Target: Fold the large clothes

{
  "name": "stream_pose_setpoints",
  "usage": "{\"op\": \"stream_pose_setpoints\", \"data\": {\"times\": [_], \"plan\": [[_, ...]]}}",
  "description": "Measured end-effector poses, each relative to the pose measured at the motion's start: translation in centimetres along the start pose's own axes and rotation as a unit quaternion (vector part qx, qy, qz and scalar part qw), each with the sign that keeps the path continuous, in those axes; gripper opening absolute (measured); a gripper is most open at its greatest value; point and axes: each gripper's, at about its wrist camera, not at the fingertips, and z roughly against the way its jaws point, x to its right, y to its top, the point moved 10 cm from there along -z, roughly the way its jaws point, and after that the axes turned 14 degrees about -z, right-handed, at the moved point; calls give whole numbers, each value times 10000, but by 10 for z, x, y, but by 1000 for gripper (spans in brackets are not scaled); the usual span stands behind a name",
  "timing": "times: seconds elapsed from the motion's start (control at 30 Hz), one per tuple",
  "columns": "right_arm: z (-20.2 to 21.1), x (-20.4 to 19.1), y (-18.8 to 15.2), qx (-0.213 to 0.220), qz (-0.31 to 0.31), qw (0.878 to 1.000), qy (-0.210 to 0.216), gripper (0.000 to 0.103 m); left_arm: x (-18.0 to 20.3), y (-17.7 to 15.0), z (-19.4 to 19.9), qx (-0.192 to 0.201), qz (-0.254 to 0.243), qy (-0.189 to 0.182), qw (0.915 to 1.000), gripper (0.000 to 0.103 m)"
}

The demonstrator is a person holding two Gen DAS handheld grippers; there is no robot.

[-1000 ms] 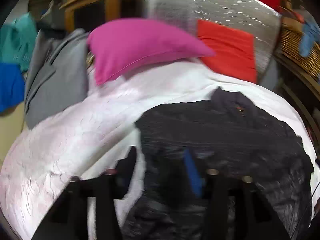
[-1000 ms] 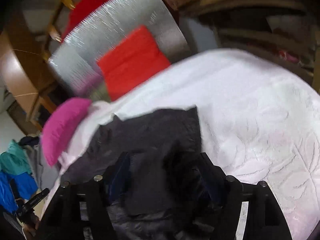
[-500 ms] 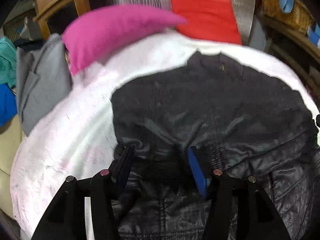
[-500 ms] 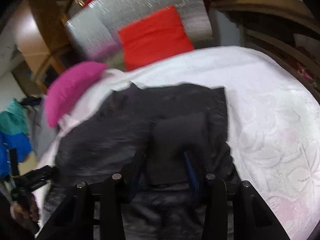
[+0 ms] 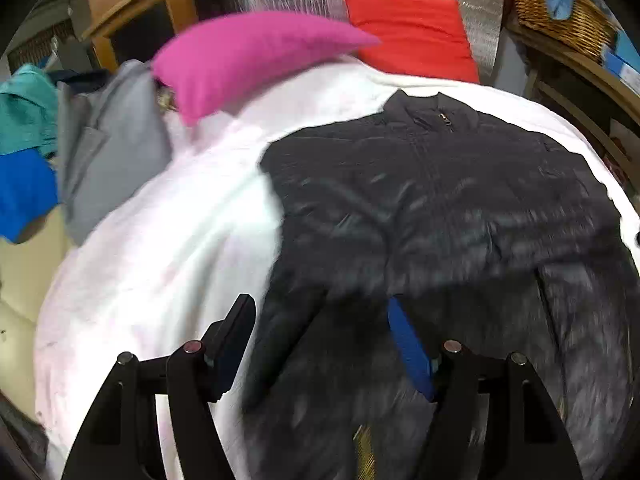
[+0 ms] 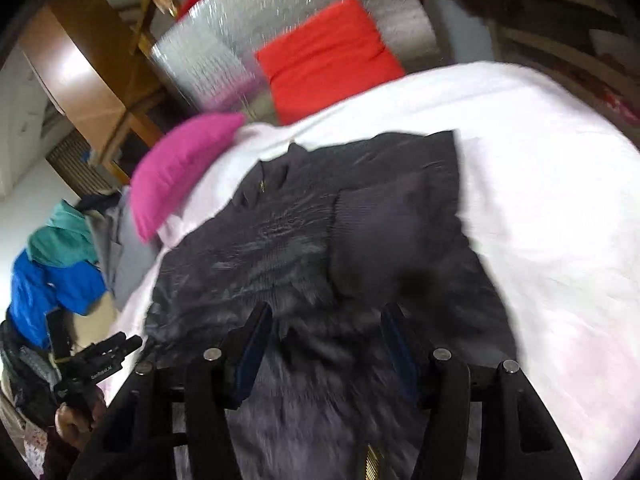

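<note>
Black jacket [image 5: 440, 200] lies, seemingly unpinched, between both opening tools, left [image 5: 320, 340], right [image 6: 326, 344].

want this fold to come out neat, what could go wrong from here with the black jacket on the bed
1. The right sleeve is already folded across the black jacket; dragging the hem could pull it loose.
2. The left gripper and right gripper are both opening over slick, puffy fabric, so a shallow pinch may slip.
3. The white bedspread could get pinched along with the jacket's left edge.
</note>
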Motion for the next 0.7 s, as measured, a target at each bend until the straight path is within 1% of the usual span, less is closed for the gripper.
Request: {"op": "stream_pose_setpoints", "data": {"times": [0.03,0.1,0.17,0.23,0.27,0.33,0.4,0.47,0.53,0.6,0.67,0.7], "plan": [[21,10,-5,84,-76,9999,88,61,-6,-10,9,71,-13,52,10000,70],[60,32,-16,228,-259,9991,242,66,-9,-34,26,200,1,69,9998,70],[92,50,-24,276,-359,9986,270,67,-13,-63,45,278,-33,149,9995,70],[114,69,-39,185,-516,9980,320,67,-13,-89,63,281,-116,266,9992,71],[123,78,-48,124,-621,9972,390,67,-13,-102,69,277,-122,266,9992,71],[137,90,-66,45,-774,9957,516,67,-13,-126,79,257,-26,141,9996,71],[142,103,-87,-150,-1020,9925,653,67,-11,-151,87,229,135,-86,9996,71],[137,114,-105,-313,-1280,9884,755,67,-9,-170,90,181,337,-246,9990,71],[130,123,-120,-454,-1440,9851,821,67,-4,-187,93,117,533,-491,9973,72],[117,128,-131,-607,-1647,9798,954,67,0,-199,92,55,669,-627,9958,72],[104,133,-139,-688,-1749,9773,973,67,4,-207,92,31,746,-655,9951,72],[97,134,-142,-702,-1718,9780,956,67,6,-209,92,39,805,-701,9943,71]]}}
